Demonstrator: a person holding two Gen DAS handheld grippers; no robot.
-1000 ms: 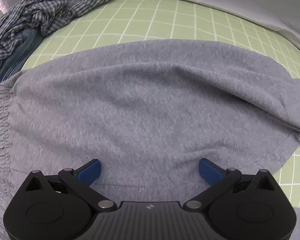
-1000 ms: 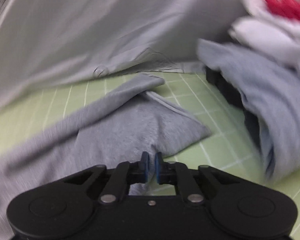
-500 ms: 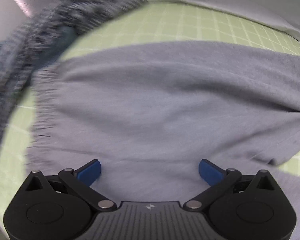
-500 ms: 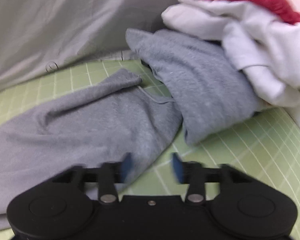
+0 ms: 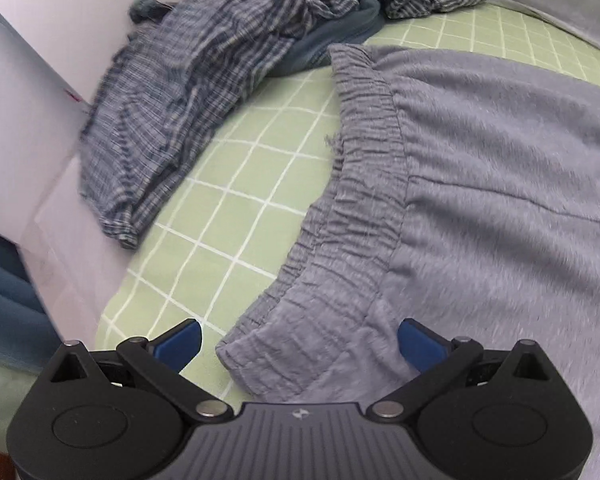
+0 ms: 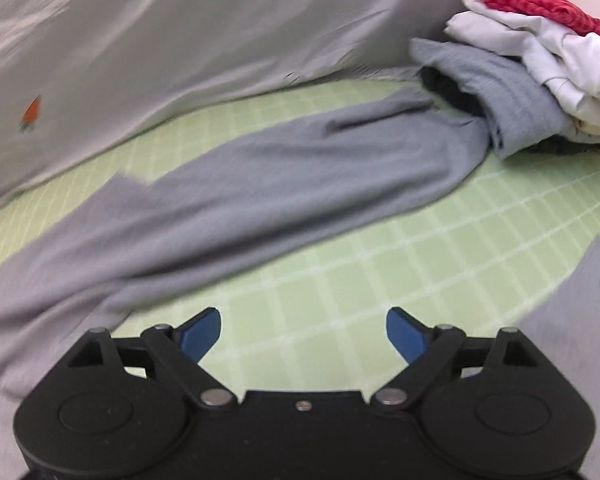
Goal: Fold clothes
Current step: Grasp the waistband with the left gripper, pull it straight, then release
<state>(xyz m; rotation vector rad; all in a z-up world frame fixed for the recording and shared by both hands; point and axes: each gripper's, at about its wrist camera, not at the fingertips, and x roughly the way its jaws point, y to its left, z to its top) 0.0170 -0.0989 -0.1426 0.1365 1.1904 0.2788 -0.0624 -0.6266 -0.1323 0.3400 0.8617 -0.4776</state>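
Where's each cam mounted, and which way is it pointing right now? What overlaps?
Left wrist: on the left gripper, looking along its open fingers at the grey pants waistband and a plaid garment.
Right wrist: on the right gripper, open, facing the pant leg and a clothes pile.
Shared: the pants, green grid mat, each view's own gripper only.

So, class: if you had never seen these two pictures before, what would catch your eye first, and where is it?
The grey sweatpants sprawl across the green checked sheet, their gathered waistband before the open left gripper. A crumpled plaid shirt lies far left. In the right view, a red-and-white pile sits top right.
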